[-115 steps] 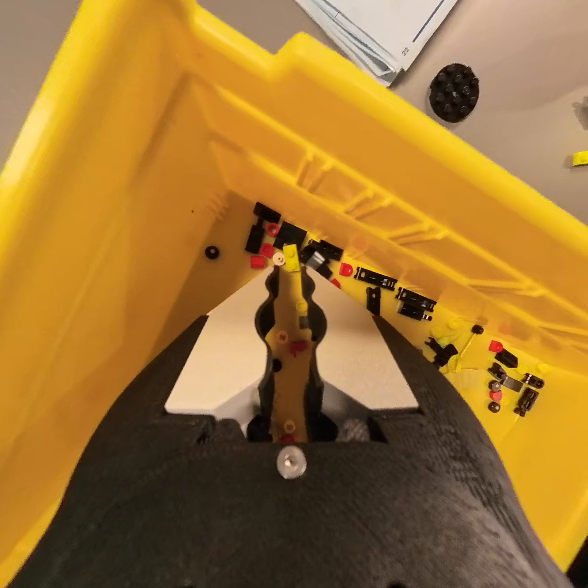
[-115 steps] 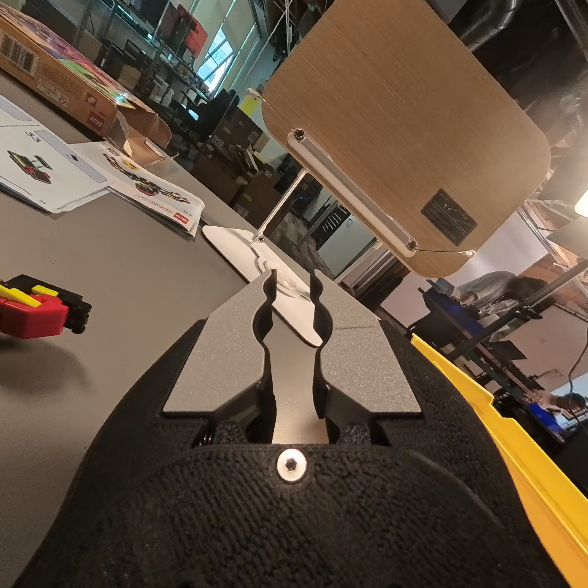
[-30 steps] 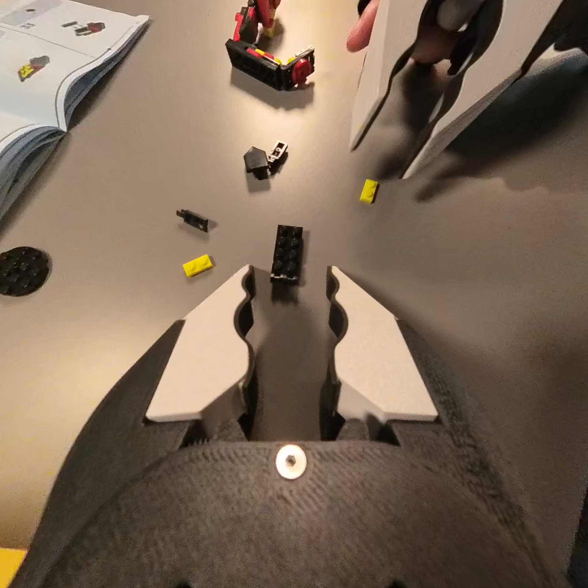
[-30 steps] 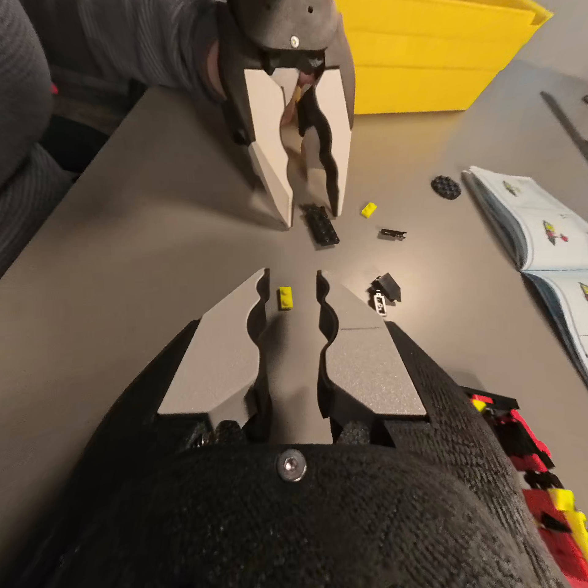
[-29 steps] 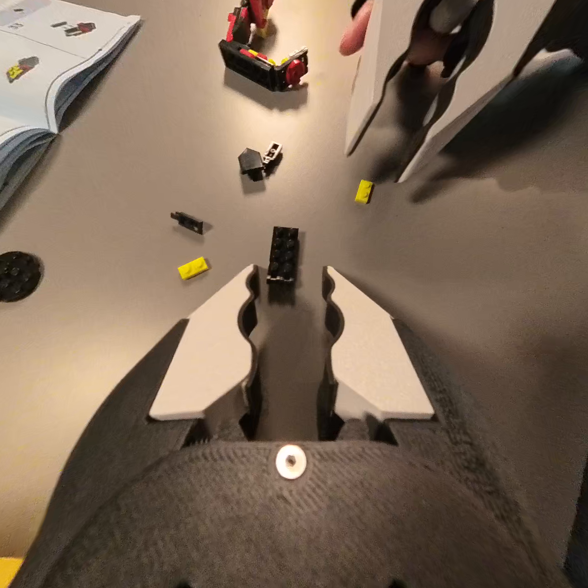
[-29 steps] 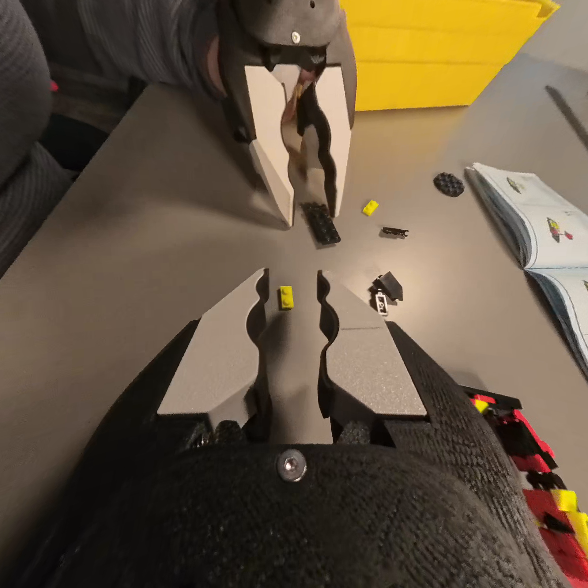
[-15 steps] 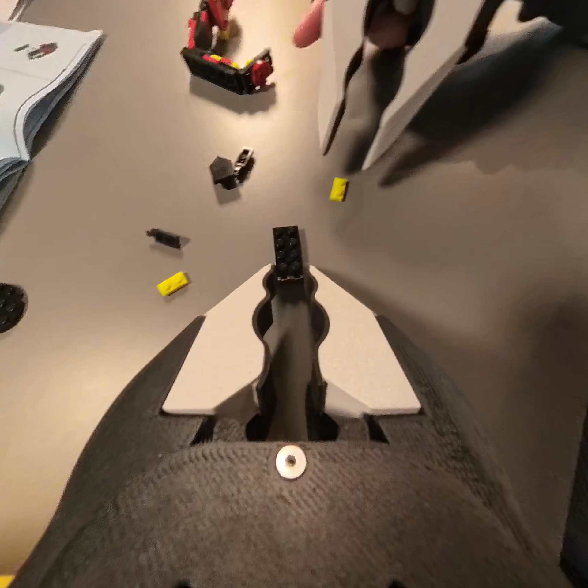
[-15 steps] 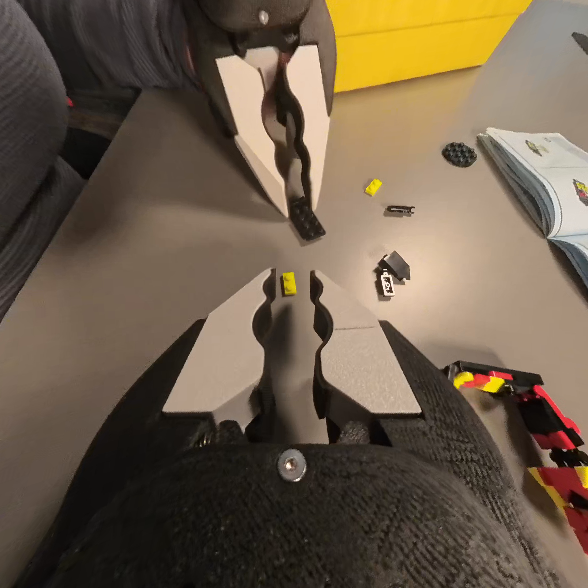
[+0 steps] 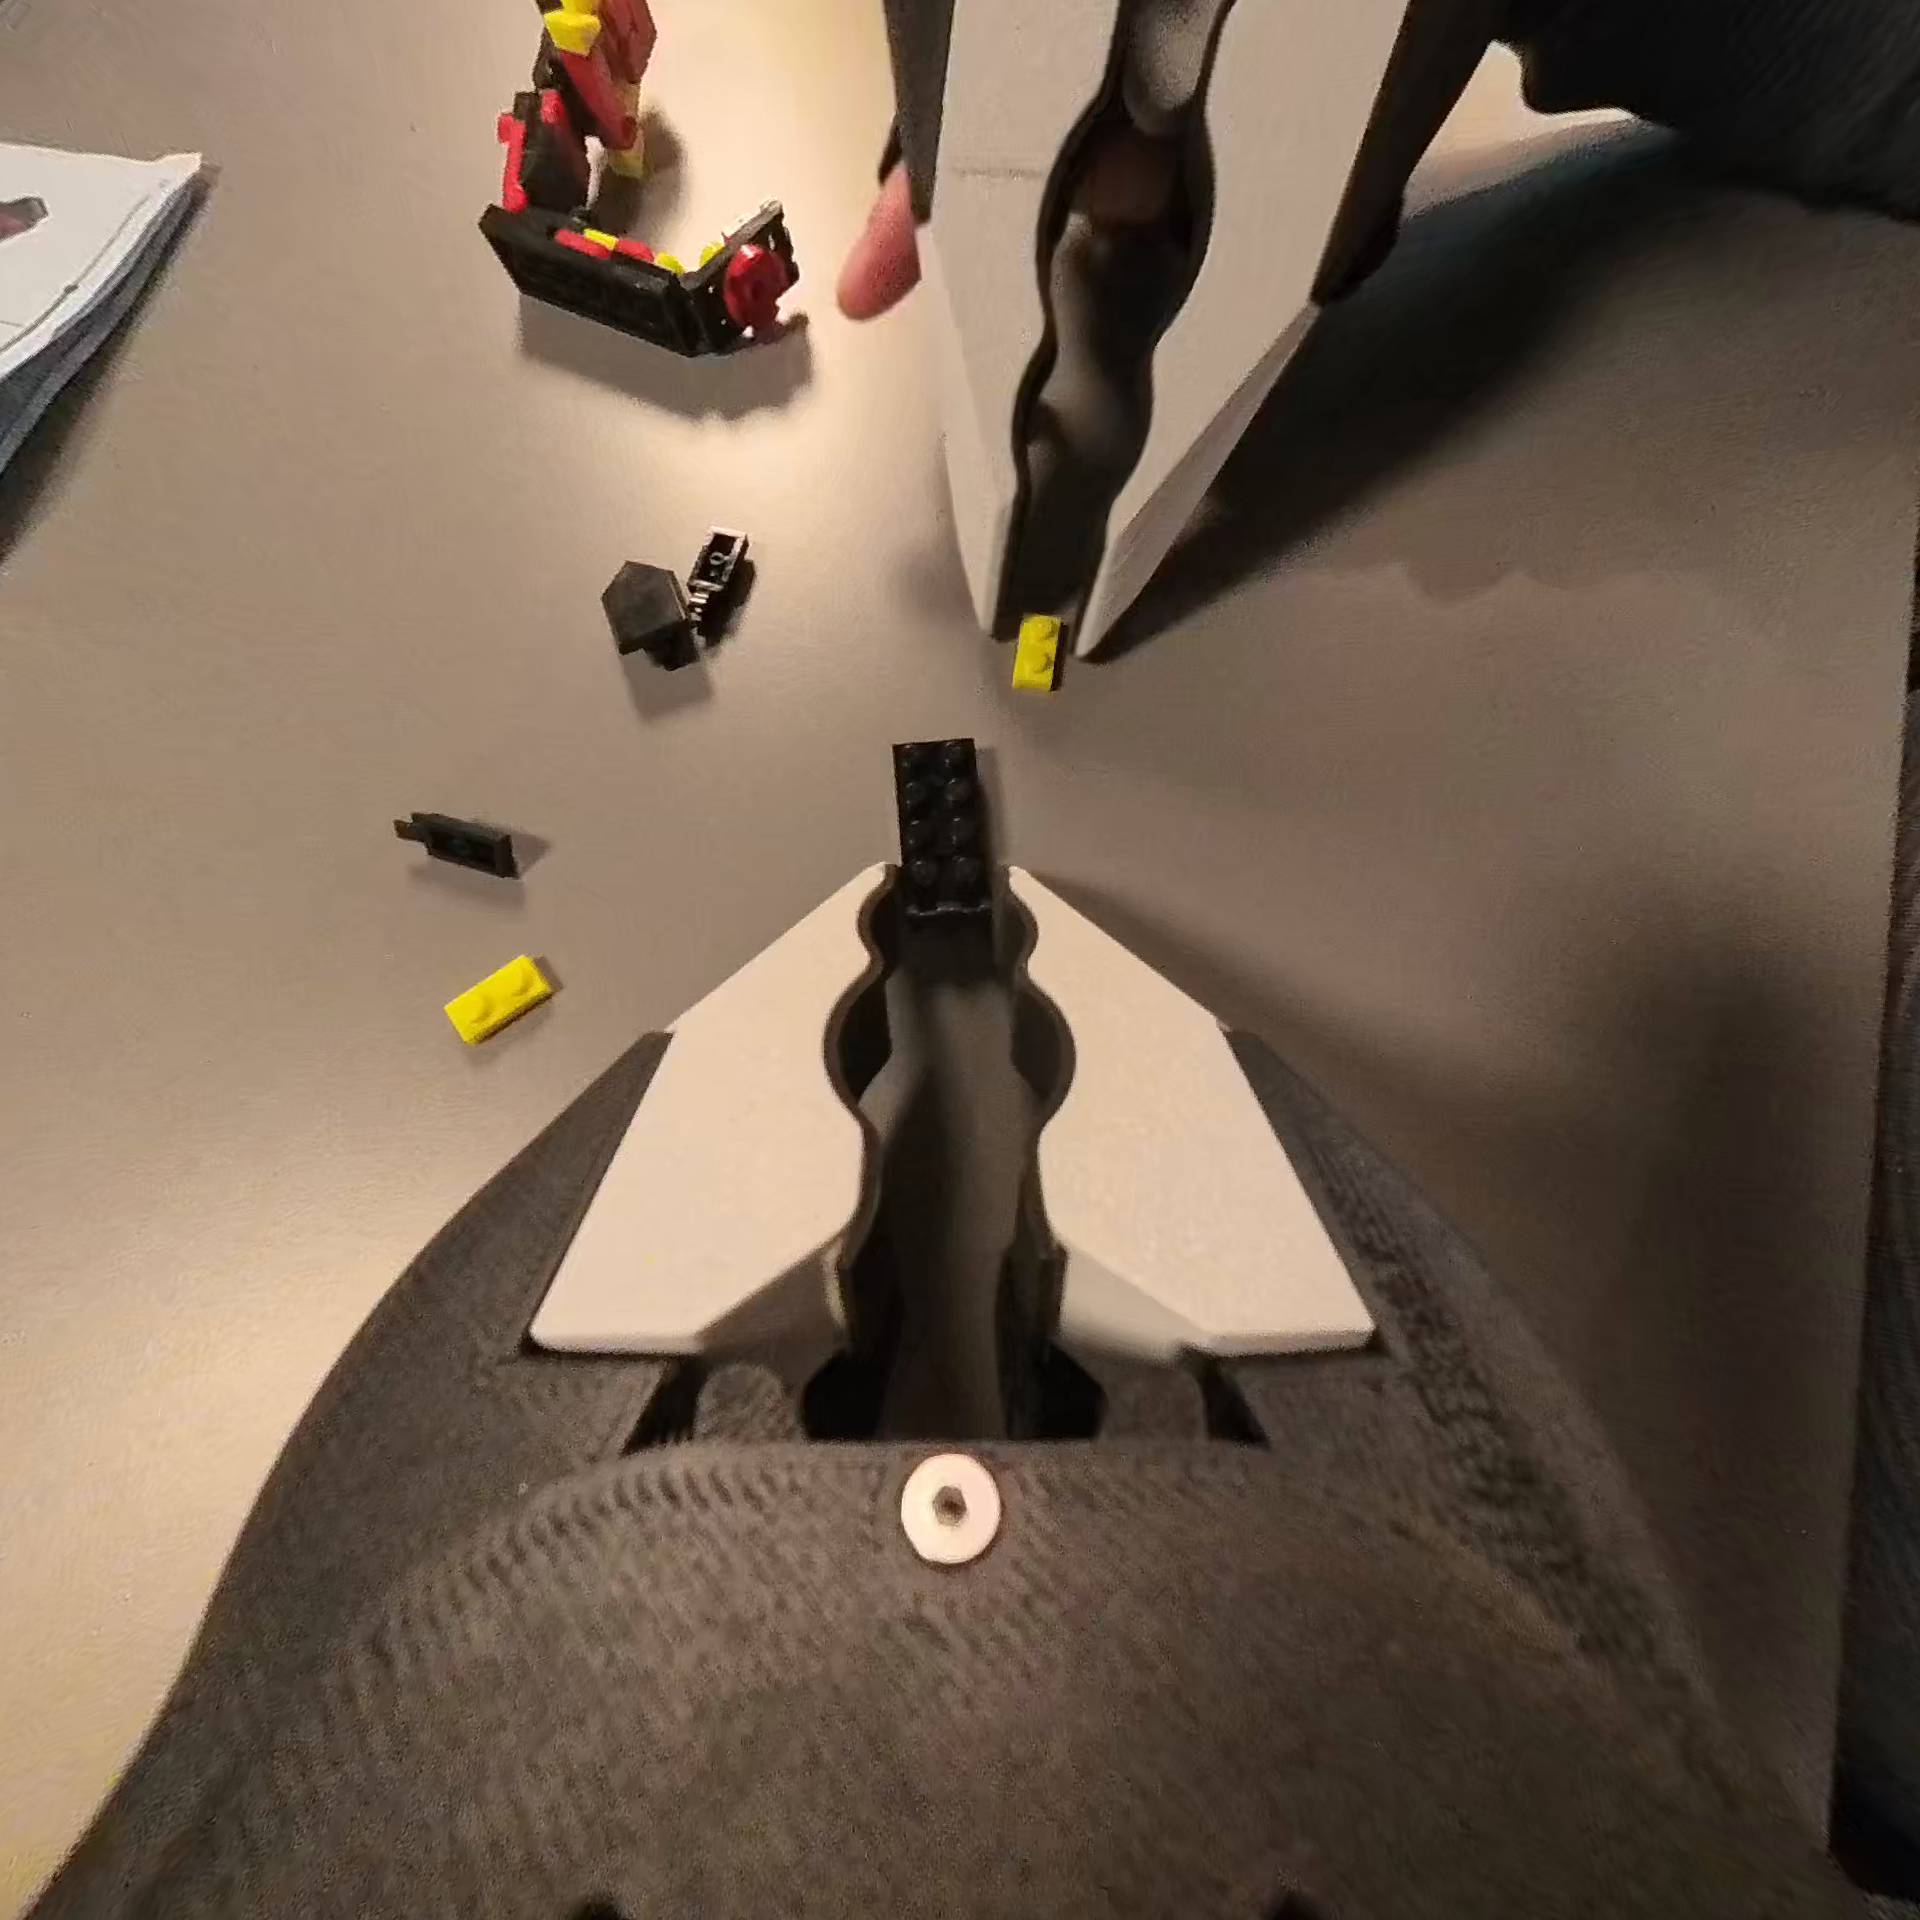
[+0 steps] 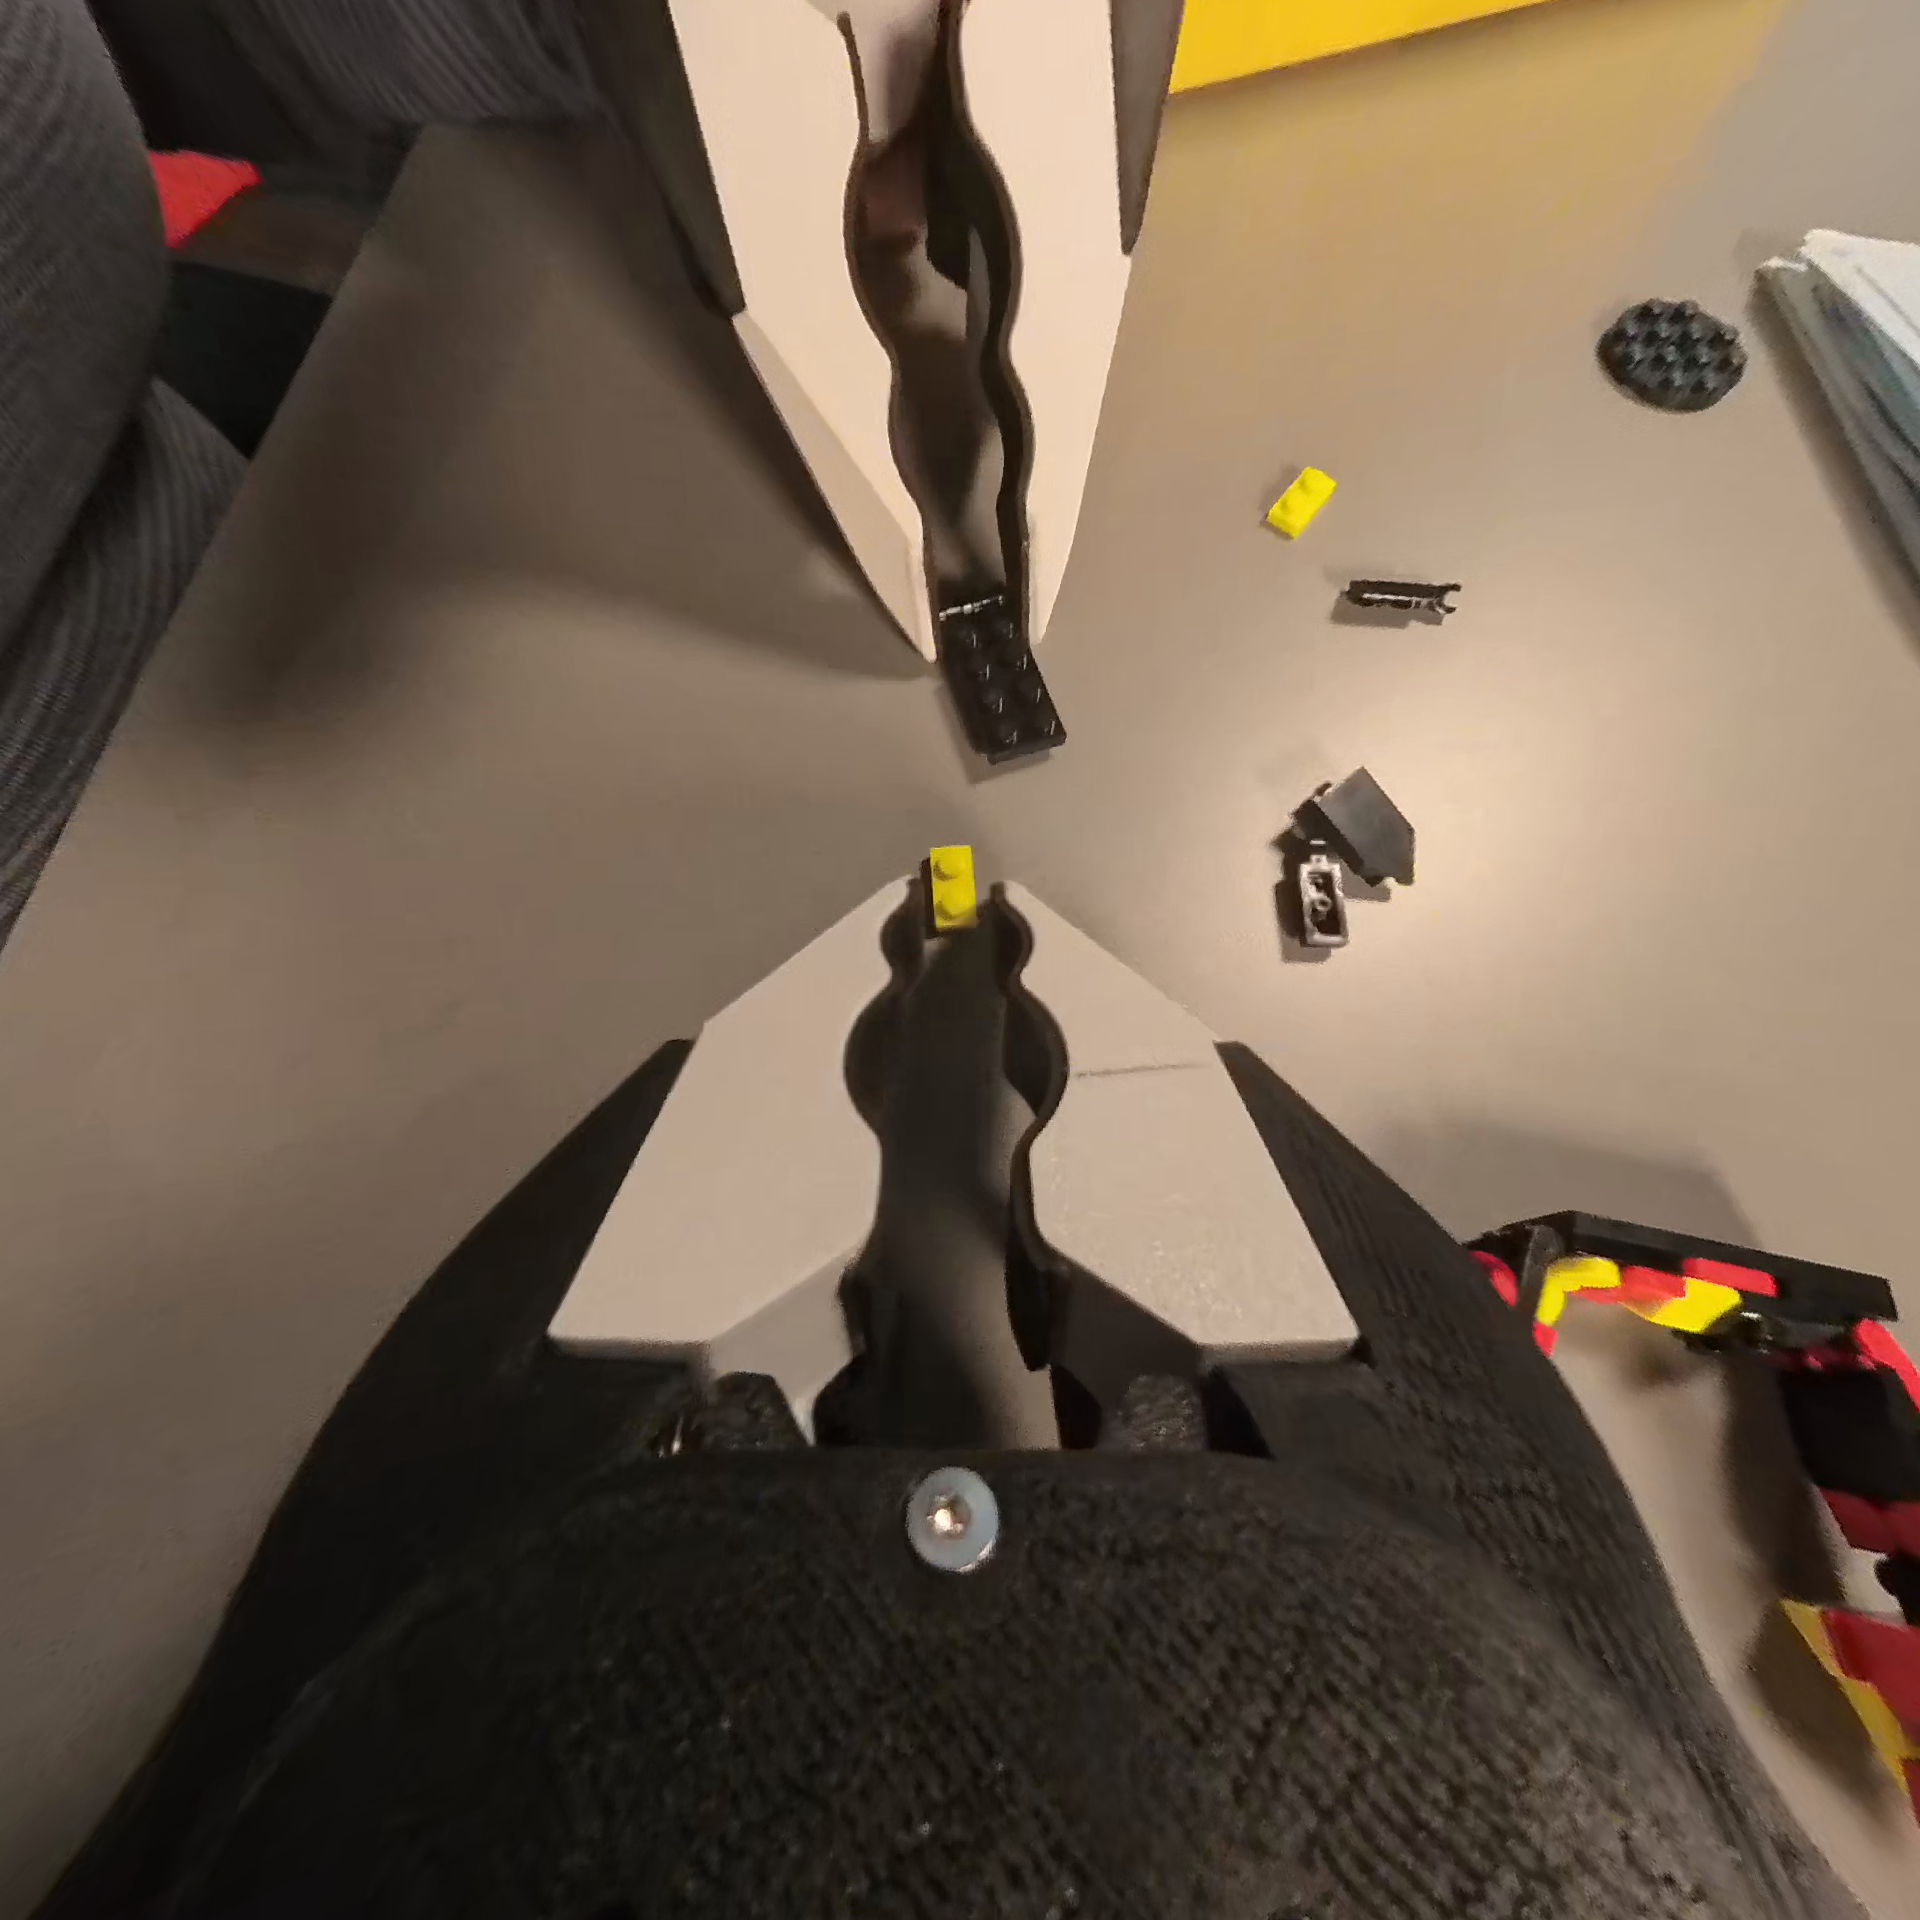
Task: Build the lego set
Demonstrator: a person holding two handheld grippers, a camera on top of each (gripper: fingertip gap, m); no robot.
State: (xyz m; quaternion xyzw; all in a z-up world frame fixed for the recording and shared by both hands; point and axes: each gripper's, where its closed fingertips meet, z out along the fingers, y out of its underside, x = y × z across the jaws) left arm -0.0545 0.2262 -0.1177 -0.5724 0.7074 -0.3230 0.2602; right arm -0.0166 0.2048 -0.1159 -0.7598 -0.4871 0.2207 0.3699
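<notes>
Black plate (image 9: pixel 940 821) pinched in left tool (image 9: pixel 943 883); right tool (image 10: pixel 953 896) pinching yellow plate (image 10: pixel 952 885).

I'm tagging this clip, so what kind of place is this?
Probably an indoor hobby or work table: a plain grey tabletop scattered with loose bricks, a half-built red and black model, an open instruction booklet and a yellow bin.

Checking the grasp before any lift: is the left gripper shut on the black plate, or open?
Shut on it. The left gripper fingers pinch the black plate's near end; the far end sticks out.
</notes>
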